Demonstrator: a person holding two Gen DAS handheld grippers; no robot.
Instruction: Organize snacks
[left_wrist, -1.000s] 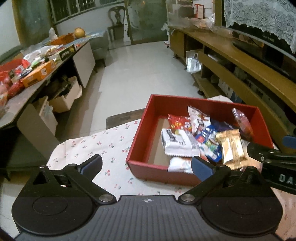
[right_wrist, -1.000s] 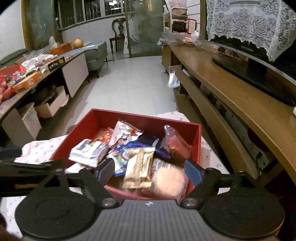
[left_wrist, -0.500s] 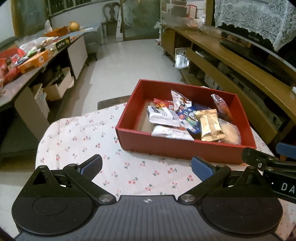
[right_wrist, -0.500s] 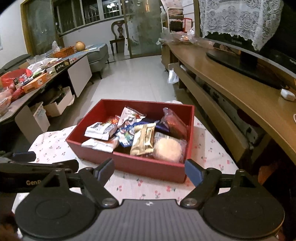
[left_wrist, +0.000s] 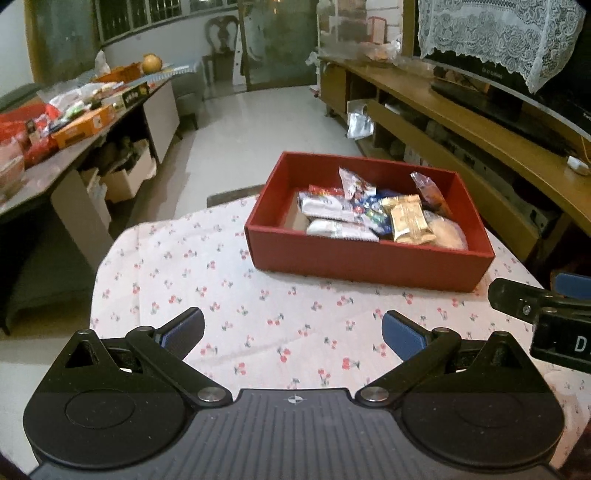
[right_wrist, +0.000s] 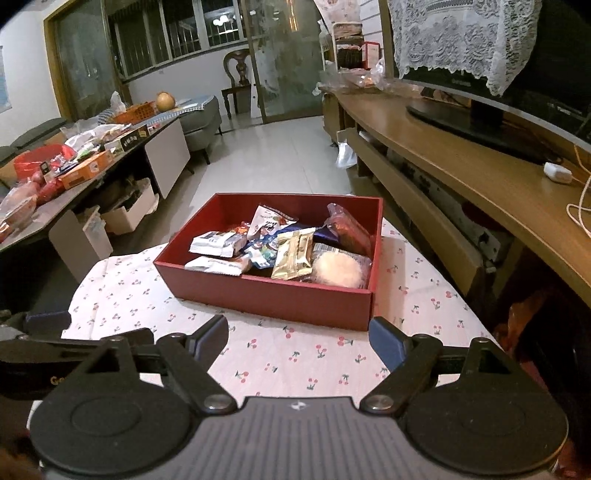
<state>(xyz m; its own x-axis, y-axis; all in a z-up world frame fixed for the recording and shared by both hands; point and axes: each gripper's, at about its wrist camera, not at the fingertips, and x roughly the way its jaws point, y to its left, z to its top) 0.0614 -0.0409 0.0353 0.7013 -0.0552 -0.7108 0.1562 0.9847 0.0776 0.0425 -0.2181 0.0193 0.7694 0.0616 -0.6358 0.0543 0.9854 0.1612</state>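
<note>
At the far left of both views a long side bench (left_wrist: 44, 162) carries a jumble of packets, an orange carton (right_wrist: 86, 170) and a round yellow fruit (right_wrist: 165, 99); open cardboard boxes (right_wrist: 127, 214) sit under it on the floor.

In the left wrist view the left tongs (left_wrist: 291, 330) fill the lower part of the frame. Their blue-padded fingers (left_wrist: 183, 328) stand wide apart with only the cloth showing between them, and they hold nothing. They hang over a small bench covered by a white cloth with a cherry print (left_wrist: 207, 288).

The red box (left_wrist: 365, 258) rests on that cloth in the centre right of the left wrist view, well apart from the left tongs. It holds the snacks: white wrappers (left_wrist: 325, 206) at its left side, a gold packet (left_wrist: 408, 218) towards the right, a round pale bun in clear wrap (right_wrist: 340, 269) at the near right corner and a dark red packet (right_wrist: 349, 229) leaning on the right wall.

In the right wrist view the right tongs (right_wrist: 297, 334) sit low in the frame, also spread wide and empty, just short of the box's near wall. Part of the left tongs shows at that frame's lower left edge.

Along the right side of both views runs a wooden TV stand (right_wrist: 461, 173) with a screen under a lace cover (right_wrist: 454, 37).
</note>
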